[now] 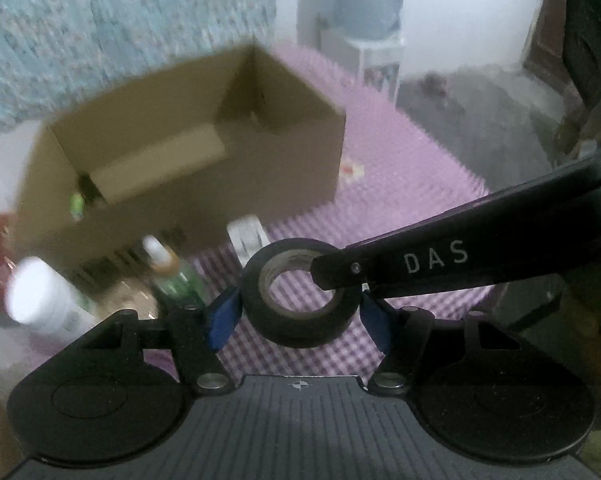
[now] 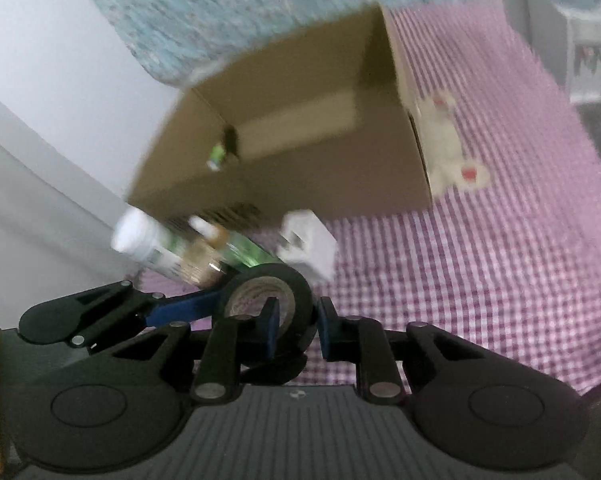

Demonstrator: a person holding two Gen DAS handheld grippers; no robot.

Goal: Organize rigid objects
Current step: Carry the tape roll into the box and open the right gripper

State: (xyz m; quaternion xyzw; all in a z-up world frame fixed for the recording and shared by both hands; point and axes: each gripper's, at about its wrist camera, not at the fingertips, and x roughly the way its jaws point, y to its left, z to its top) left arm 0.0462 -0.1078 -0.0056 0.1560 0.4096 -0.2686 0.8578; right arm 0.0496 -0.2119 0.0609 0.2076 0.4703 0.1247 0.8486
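Left gripper (image 1: 300, 312): pads clamped across black tape roll (image 1: 300, 324). Right gripper (image 2: 296, 330): pinching roll's wall through core, likely steadying. Roll aloft just before open cardboard box (image 1: 148, 216); bottles (image 1: 48, 304) beside box front, unsorted.

Bottles (image 1: 164, 268) crowded before box (image 1: 188, 148)

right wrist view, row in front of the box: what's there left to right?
white bottle → dropper bottle → green bottle → white adapter; black tape roll sits nearer, in both grippers.
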